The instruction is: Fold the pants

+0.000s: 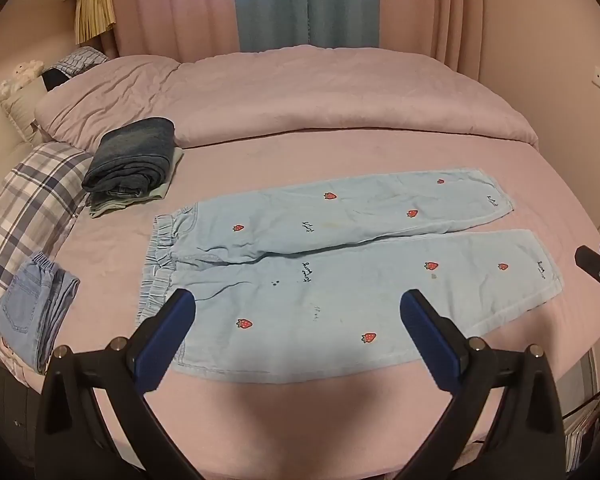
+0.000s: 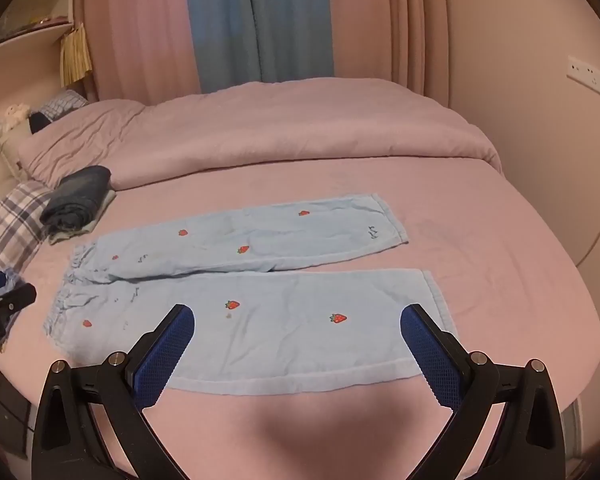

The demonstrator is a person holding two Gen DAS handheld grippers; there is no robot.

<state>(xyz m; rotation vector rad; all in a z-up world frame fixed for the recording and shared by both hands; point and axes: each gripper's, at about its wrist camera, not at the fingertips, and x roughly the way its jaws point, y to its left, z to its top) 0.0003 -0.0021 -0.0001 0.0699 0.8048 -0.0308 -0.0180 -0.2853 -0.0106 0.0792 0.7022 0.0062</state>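
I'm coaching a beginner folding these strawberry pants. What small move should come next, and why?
Probably lower both open tools onto the near leg's front edge. The pants lie flat and unfolded, legs apart, and the left tool and right tool hover over that leg, gripping nothing.

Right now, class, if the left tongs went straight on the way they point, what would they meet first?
Probably the near leg of the pants, spread flat on the bed; the left tongs are open above it, though depth is unclear.

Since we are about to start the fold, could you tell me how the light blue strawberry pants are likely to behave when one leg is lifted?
The pants lie flat and thin on the bed, so they will probably drape limply. The gathered waistband looks bulkier and may lag. Both the left gripper and right gripper are open, holding nothing.
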